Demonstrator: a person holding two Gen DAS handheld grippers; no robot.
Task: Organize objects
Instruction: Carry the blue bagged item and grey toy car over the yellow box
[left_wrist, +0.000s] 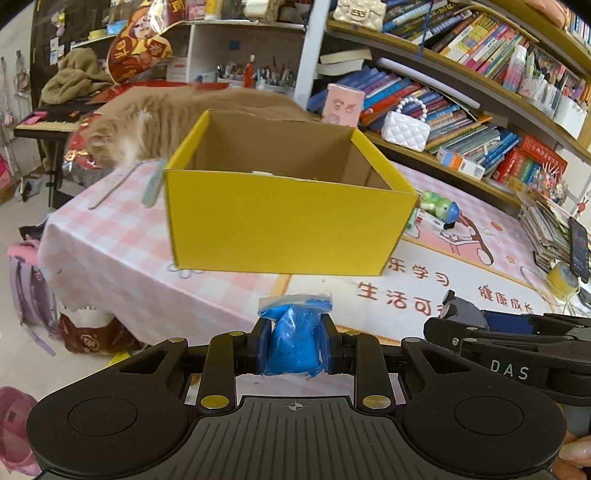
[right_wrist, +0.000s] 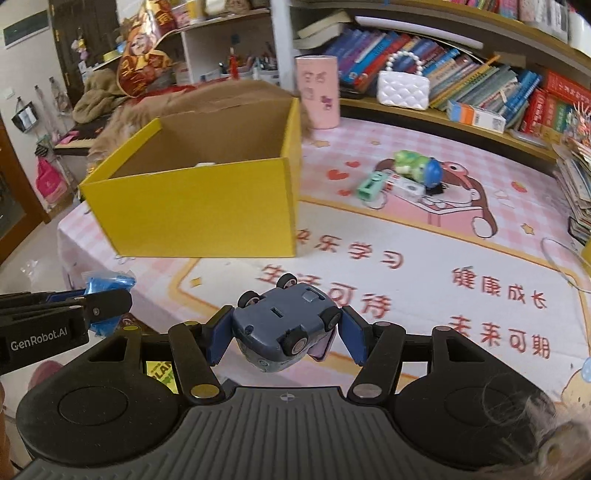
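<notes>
Risk noted: my left fingers (left_wrist: 293, 345) pinch a soft blue bag (left_wrist: 294, 341), my right fingers (right_wrist: 286, 338) clamp a toy car (right_wrist: 284, 328) upside down. Yellow box (left_wrist: 284, 229) sits mid-frame; the car could roll free short of it.

Left wrist: looks forward-down, close on yellow box (left_wrist: 284, 229) | right wrist: same tilt, from the box's right | shared: box, table (right_wrist: 424, 236), bookshelf (left_wrist: 461, 85)
</notes>
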